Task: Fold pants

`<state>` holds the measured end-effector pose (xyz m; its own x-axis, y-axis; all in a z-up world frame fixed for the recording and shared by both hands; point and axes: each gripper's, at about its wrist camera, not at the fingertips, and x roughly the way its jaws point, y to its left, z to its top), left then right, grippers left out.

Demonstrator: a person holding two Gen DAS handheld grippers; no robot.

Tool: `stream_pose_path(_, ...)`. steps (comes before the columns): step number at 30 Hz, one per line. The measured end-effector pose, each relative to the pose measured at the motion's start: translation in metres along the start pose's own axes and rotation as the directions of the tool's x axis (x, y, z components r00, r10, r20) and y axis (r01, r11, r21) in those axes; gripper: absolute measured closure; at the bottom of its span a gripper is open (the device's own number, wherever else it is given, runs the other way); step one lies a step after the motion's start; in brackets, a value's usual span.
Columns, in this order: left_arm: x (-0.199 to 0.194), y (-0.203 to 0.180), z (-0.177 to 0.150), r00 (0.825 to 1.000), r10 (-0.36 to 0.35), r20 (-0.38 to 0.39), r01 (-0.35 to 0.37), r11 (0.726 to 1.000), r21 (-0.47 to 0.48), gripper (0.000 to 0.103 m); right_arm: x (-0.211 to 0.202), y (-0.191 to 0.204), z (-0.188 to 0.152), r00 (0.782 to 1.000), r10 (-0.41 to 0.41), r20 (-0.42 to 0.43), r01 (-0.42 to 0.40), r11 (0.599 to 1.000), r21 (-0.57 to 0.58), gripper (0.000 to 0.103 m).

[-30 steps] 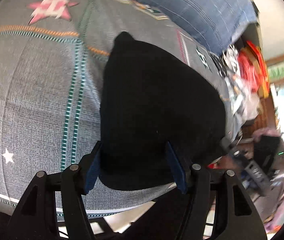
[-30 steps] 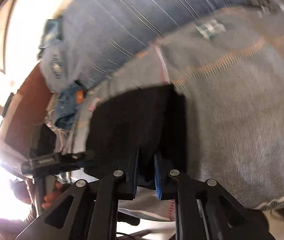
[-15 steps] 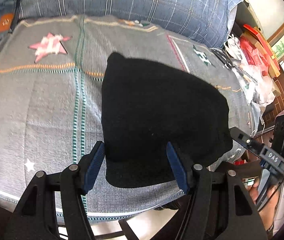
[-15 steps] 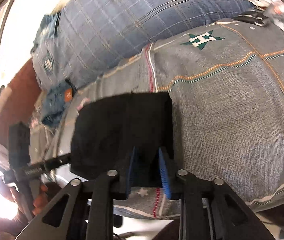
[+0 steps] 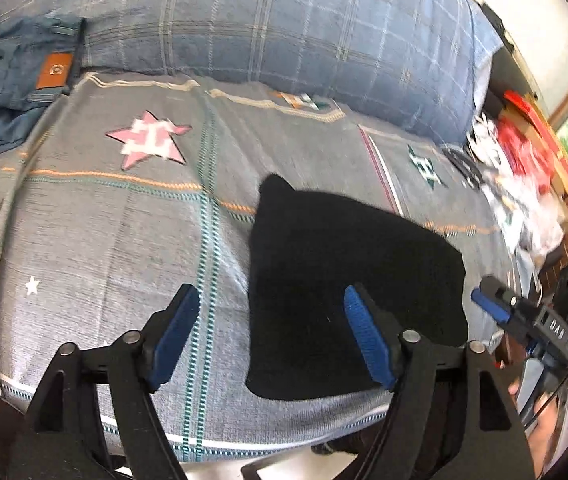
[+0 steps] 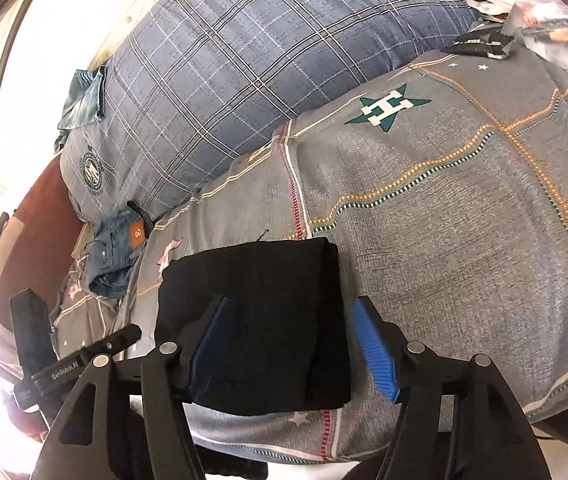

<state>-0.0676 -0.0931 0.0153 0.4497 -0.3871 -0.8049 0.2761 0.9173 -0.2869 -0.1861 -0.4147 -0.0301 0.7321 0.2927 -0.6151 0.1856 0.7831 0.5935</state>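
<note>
Two claws: left gripper and right gripper, each with blue ribbed pads on black fingers.
Left claw state: jaws apart and opening; nothing pinched; one pad over the bedspread, the other over the garment.
Right claw state: jaws apart and opening, straddling the garment's near right part; pads clear of the cloth.
Task item: black folded fabric pants, a compact layered rectangle lying flat at 6 o'clock on the bed.
Reason for placement: likely just released, fold judged nearly or fully complete.
Surface: grey patchwork bedspread with star motifs and stitched lines.
Room: blue plaid pillow at 12 o'clock; crumpled denim jeans at 10 o'clock; cluttered red-and-white packages at 2 o'clock.
</note>
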Motion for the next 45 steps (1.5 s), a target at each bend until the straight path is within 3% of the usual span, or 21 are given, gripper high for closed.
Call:
stream_pose_path(3, -0.001, 0.003, 0.003, 0.999, 0.027, 0.017, -0.026, 1.0, -0.003, 0.022, 0.004, 0.001, 0.0, 1.0, -0.004, 0.009, 0.004, 1.0, -0.017, 0.038)
stream_pose_path(7, 0.003, -0.001, 0.012, 0.989, 0.147, 0.0, -0.147, 0.986, 0.074, 0.022, 0.015, 0.0, 0.003, 1.0, 0.007, 0.0, -0.007, 1.0, -0.01, 0.038)
stream_pose_path(8, 0.004, -0.003, 0.015, 0.979, 0.203, 0.006, -0.202, 0.974, 0.105, 0.022, 0.019, 0.001, 0.005, 1.0, 0.009, -0.009, -0.009, 1.0, -0.004, 0.038)
stream_pose_path(12, 0.002, -0.005, 0.019, 0.952, 0.3, 0.062, -0.306, 0.944, 0.125, 0.022, 0.027, 0.005, 0.008, 1.0, 0.01, -0.018, -0.011, 1.0, -0.028, 0.038)
stream_pose_path(15, 0.001, -0.009, 0.024, 0.935, 0.333, 0.119, -0.349, 0.925, 0.153, 0.022, 0.033, 0.007, 0.008, 0.999, 0.017, -0.029, -0.018, 0.999, -0.033, 0.038)
stream_pose_path(17, 0.007, -0.011, 0.028, 0.933, 0.341, 0.118, -0.358, 0.915, 0.184, 0.022, 0.039, 0.007, 0.008, 0.999, 0.013, -0.049, -0.015, 0.999, -0.033, 0.038)
stream_pose_path(21, 0.032, -0.01, 0.036, 0.956, 0.294, 0.012, -0.291, 0.938, 0.188, 0.022, 0.045, 0.008, 0.007, 0.998, 0.007, -0.069, -0.011, 0.999, -0.051, 0.036)
stream_pose_path(23, 0.051, -0.01, 0.039, 0.958, 0.278, -0.067, -0.262, 0.948, 0.183, 0.022, 0.046, 0.009, 0.007, 0.998, 0.003, -0.067, -0.007, 0.998, -0.055, 0.036)
stream_pose_path(28, 0.06, -0.02, 0.038, 0.959, 0.266, -0.096, -0.243, 0.95, 0.196, 0.022, 0.052, 0.009, 0.006, 0.999, -0.015, -0.051, 0.01, 0.995, -0.096, 0.039)
stream_pose_path(29, 0.059, -0.024, 0.038, 0.961, 0.259, -0.098, -0.235, 0.95, 0.207, 0.022, 0.052, 0.011, 0.005, 0.999, -0.03, -0.036, 0.025, 0.991, -0.129, 0.043)
stream_pose_path(31, 0.051, -0.031, 0.04, 0.973, 0.209, -0.098, -0.184, 0.959, 0.217, 0.022, 0.05, 0.016, 0.007, 0.999, -0.049, -0.017, 0.045, 0.982, -0.184, 0.069)
stream_pose_path(32, 0.048, -0.035, 0.04, 0.977, 0.192, -0.093, -0.168, 0.962, 0.215, 0.022, 0.046, 0.02, 0.01, 1.0, -0.02, -0.013, 0.017, 0.981, -0.196, 0.088)
stream_pose_path(33, 0.046, -0.039, 0.042, 0.979, 0.188, -0.081, -0.167, 0.963, 0.21, 0.022, 0.042, 0.024, 0.013, 1.0, 0.002, -0.003, -0.003, 0.979, -0.206, 0.098)
stream_pose_path(36, 0.057, -0.043, 0.043, 0.973, 0.217, -0.082, -0.195, 0.957, 0.213, 0.022, 0.043, 0.037, 0.02, 1.0, -0.024, 0.01, 0.026, 0.961, -0.277, 0.098)
stream_pose_path(39, 0.062, -0.036, 0.041, 0.972, 0.202, -0.12, -0.176, 0.965, 0.192, 0.022, 0.065, 0.027, 0.02, 0.997, -0.068, -0.044, 0.055, 0.969, -0.24, 0.097)
stream_pose_path(45, 0.024, 0.0, 0.057, 0.984, 0.172, -0.034, -0.168, 0.98, 0.105, 0.022, 0.036, 0.026, 0.021, 1.0, -0.011, -0.01, 0.009, 0.982, -0.19, 0.089)
